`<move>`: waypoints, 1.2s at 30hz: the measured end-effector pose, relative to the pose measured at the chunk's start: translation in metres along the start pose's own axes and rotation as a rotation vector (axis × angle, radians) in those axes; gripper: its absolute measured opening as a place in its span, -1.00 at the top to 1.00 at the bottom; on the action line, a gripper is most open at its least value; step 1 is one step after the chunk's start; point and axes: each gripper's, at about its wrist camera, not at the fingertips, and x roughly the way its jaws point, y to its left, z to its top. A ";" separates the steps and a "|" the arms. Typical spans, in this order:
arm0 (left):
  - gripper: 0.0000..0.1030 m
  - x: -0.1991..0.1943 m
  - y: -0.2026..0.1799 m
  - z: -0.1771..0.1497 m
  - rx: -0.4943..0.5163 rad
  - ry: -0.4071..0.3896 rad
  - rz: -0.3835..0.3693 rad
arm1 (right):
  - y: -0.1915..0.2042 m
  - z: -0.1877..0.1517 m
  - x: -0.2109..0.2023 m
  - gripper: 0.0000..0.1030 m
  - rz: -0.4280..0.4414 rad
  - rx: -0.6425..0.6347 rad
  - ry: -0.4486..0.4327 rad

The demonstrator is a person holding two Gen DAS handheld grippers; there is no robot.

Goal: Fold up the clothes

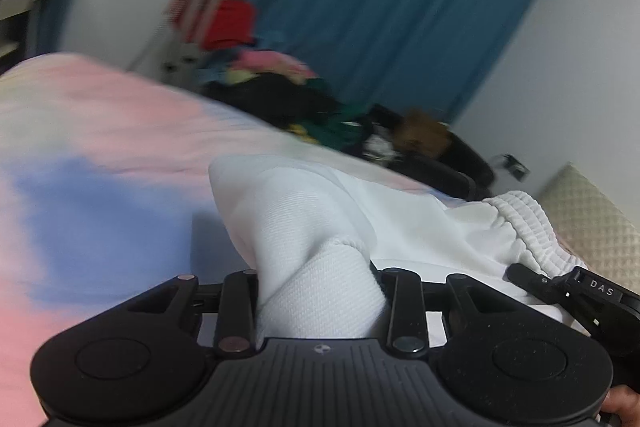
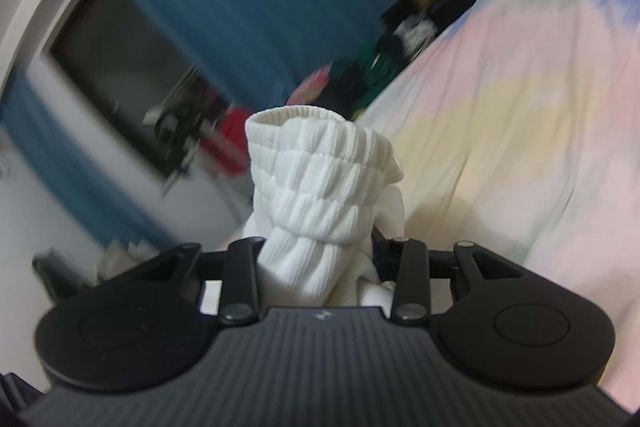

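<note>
Both tools, left [image 1: 320, 291] and right [image 2: 316, 267], seemingly pinching white garment [image 1: 360, 215] above pastel bedsheet [image 1: 100, 155].

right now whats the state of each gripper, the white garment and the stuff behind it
left hand-held gripper: shut on a smooth part of the white garment
right hand-held gripper: shut on its ribbed waistband
white garment: bunched, not yet folded
pastel bedsheet: spread out
clothes pile: heaped, unfolded
</note>
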 end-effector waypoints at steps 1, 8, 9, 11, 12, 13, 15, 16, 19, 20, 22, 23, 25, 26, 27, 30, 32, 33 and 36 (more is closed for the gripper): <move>0.30 0.016 -0.020 0.007 0.016 0.005 -0.017 | -0.011 0.019 0.001 0.23 -0.014 0.022 -0.019; 0.29 0.145 -0.124 0.037 0.088 0.097 -0.108 | -0.086 0.112 0.016 0.23 -0.132 0.130 -0.101; 0.29 0.162 -0.133 0.037 0.094 0.113 -0.112 | -0.097 0.117 0.019 0.23 -0.149 0.140 -0.102; 0.29 0.192 -0.144 0.033 0.110 0.140 -0.119 | -0.117 0.120 0.025 0.23 -0.169 0.163 -0.107; 0.29 0.206 -0.146 0.031 0.120 0.151 -0.120 | -0.128 0.118 0.027 0.23 -0.177 0.172 -0.109; 0.28 0.220 -0.149 0.027 0.134 0.160 -0.123 | -0.137 0.113 0.032 0.22 -0.184 0.183 -0.111; 0.28 0.242 -0.143 0.010 0.164 0.181 -0.128 | -0.153 0.095 0.046 0.22 -0.198 0.214 -0.111; 0.28 0.251 -0.139 0.000 0.181 0.192 -0.129 | -0.161 0.083 0.051 0.22 -0.202 0.237 -0.107; 0.25 0.270 -0.106 -0.034 0.224 0.225 -0.127 | -0.187 0.045 0.056 0.19 -0.217 0.300 -0.091; 0.21 0.274 -0.094 -0.045 0.237 0.232 -0.127 | -0.194 0.031 0.055 0.18 -0.222 0.312 -0.085; 0.11 0.277 -0.075 -0.067 0.280 0.229 -0.126 | -0.209 0.005 0.051 0.08 -0.219 0.346 -0.088; 0.01 0.276 -0.068 -0.077 0.310 0.218 -0.126 | -0.214 -0.006 0.049 0.05 -0.220 0.355 -0.095; -0.15 0.276 -0.061 -0.094 0.373 0.203 -0.117 | -0.218 -0.017 0.045 -0.03 -0.230 0.349 -0.105; -0.26 0.273 -0.061 -0.099 0.395 0.197 -0.107 | -0.218 -0.019 0.044 -0.06 -0.232 0.346 -0.106; -0.31 0.272 -0.061 -0.101 0.402 0.193 -0.095 | -0.218 -0.018 0.043 -0.10 -0.239 0.359 -0.095; -0.51 0.263 -0.065 -0.099 0.391 0.202 -0.069 | -0.212 -0.011 0.030 -0.26 -0.287 0.425 -0.034; -0.60 0.251 -0.072 -0.095 0.397 0.198 -0.049 | -0.201 -0.007 0.015 -0.30 -0.327 0.422 -0.012; -0.62 0.242 -0.078 -0.092 0.404 0.194 -0.035 | -0.194 -0.005 0.007 -0.31 -0.344 0.404 -0.006; -0.67 0.207 -0.092 -0.082 0.426 0.163 -0.018 | -0.166 -0.004 -0.022 -0.31 -0.381 0.338 -0.032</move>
